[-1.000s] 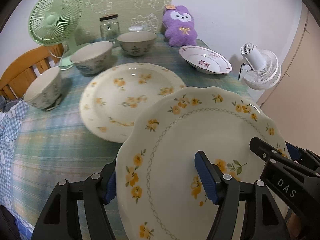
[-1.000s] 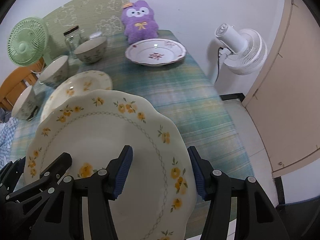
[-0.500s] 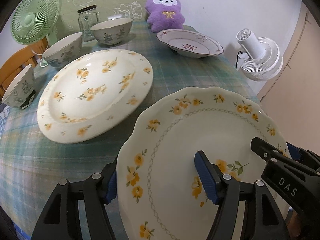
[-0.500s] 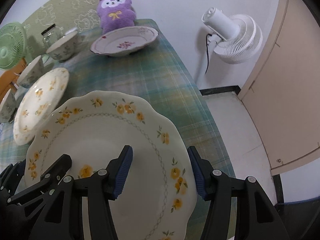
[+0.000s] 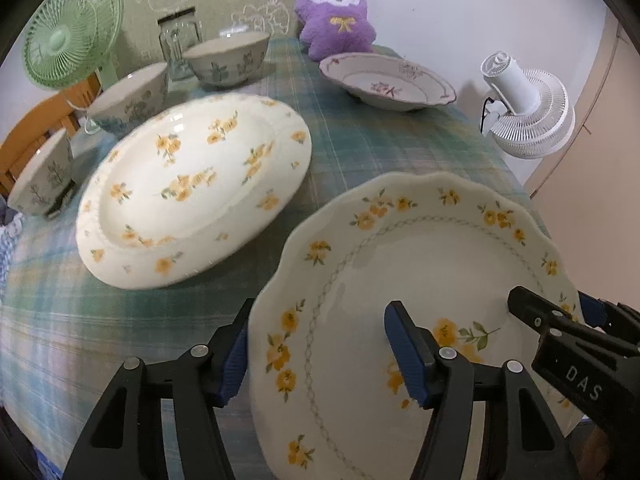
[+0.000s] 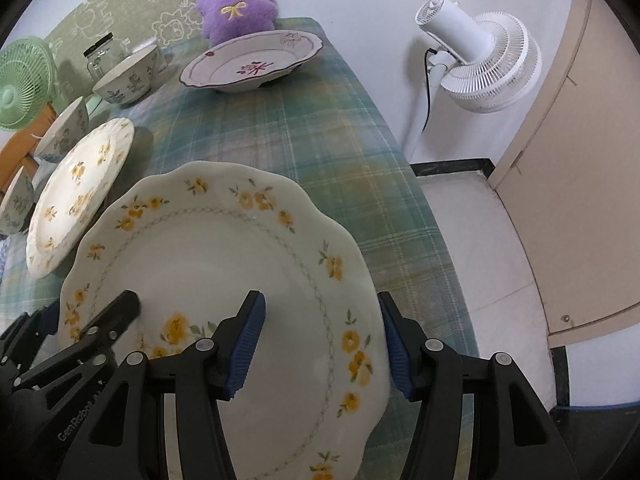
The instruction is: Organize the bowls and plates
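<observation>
**Scalloped plate carried in over the table, both grippers on its rim**

Closer now than half a second back, the table (image 5: 360, 152) fills more of both views, and the oval platter (image 5: 192, 188) lies just beside and below my load; the grips look unchanged. I hold the scalloped plate (image 5: 420, 280) above the cloth, apart from the platter. My left gripper (image 5: 316, 356) pinches the plate's near-left rim, one pad over, one under. My right gripper (image 6: 320, 344) clamps the near-right rim the same way. I judge the plate stiff, glazed, slippery and breakable, heavy enough to want both holds at the rim, well spaced. Past the platter, three bowls (image 5: 132, 96) stand at the left edge, and a pink-flowered dish (image 5: 388, 80) sits before a purple plush (image 5: 336, 28). I would set down slowly, level, to avoid chipping.
</observation>
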### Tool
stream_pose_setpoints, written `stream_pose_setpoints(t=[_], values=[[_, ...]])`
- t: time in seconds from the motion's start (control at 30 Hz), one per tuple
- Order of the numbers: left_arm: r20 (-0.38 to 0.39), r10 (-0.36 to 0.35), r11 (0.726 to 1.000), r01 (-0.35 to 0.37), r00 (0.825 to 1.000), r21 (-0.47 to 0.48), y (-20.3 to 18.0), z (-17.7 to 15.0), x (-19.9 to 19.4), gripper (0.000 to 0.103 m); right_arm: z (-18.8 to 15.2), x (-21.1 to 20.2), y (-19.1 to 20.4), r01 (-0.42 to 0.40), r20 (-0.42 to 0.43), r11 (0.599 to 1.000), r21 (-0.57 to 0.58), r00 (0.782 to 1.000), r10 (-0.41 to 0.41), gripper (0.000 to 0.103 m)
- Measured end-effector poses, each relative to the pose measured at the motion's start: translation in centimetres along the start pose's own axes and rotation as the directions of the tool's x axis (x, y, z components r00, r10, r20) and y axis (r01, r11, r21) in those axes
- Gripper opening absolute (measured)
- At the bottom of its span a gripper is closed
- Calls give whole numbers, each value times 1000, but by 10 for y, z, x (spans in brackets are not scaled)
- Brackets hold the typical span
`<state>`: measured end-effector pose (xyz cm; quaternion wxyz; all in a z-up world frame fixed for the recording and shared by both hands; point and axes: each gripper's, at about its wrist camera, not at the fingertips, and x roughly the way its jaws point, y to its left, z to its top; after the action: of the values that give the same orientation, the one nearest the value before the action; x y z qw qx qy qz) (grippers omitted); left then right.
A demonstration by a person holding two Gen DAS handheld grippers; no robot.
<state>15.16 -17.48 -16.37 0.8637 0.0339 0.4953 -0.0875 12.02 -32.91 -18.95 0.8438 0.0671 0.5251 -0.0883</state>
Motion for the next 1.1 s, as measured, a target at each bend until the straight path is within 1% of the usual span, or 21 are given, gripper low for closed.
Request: stream_pose_setpoints(t=[0.03, 0.07, 0.13, 0.23, 0.33, 0.5, 0.6, 0.63, 0.7, 0.83, 1.1], values=[[1, -2, 1000, 2, 1000, -4, 0, 1, -2, 65, 1, -3, -1, 4, 3, 1000, 0, 1000, -4, 63], [-4, -6, 1000, 6, 1000, -12, 2, 3, -5, 65, 2, -5, -2, 4, 9, 1000, -1, 1000, -4, 68], [-11, -8, 1000, 7, 1000, -27, 5, 5, -12, 66, 6, -15, -3, 9, 28, 1000, -2, 1000, -9, 73], [-3, 13, 999, -13, 1000, -41, 10, 9, -23, 66, 13, -32, -2, 0, 58, 1000, -8, 998, 1, 74], [23, 26, 999, -25, 999, -46, 17, 16, -42, 66, 21, -46, 5, -38, 64, 999, -23, 997, 40, 74], [85, 43, 999, -41, 995, -31, 29, 30, -68, 66, 34, -69, 31, -85, 96, 995, -59, 991, 90, 74], [112, 46, 999, -43, 993, -33, 42, 37, -77, 66, 41, -80, 51, -86, 120, 992, -90, 988, 96, 74], [114, 41, 999, -37, 993, -40, 48, 40, -79, 64, 45, -82, 60, -79, 129, 992, -102, 987, 92, 74], [115, 36, 998, -30, 993, -53, 59, 45, -79, 64, 49, -84, 72, -66, 135, 991, -117, 988, 81, 74], [130, 28, 999, -23, 991, -45, 82, 56, -78, 64, 59, -86, 96, -61, 141, 991, -115, 987, 78, 74], [125, 58, 997, -53, 990, -50, 127, 81, -53, 64, 81, -68, 142, -74, 135, 993, -97, 987, 87, 74]])
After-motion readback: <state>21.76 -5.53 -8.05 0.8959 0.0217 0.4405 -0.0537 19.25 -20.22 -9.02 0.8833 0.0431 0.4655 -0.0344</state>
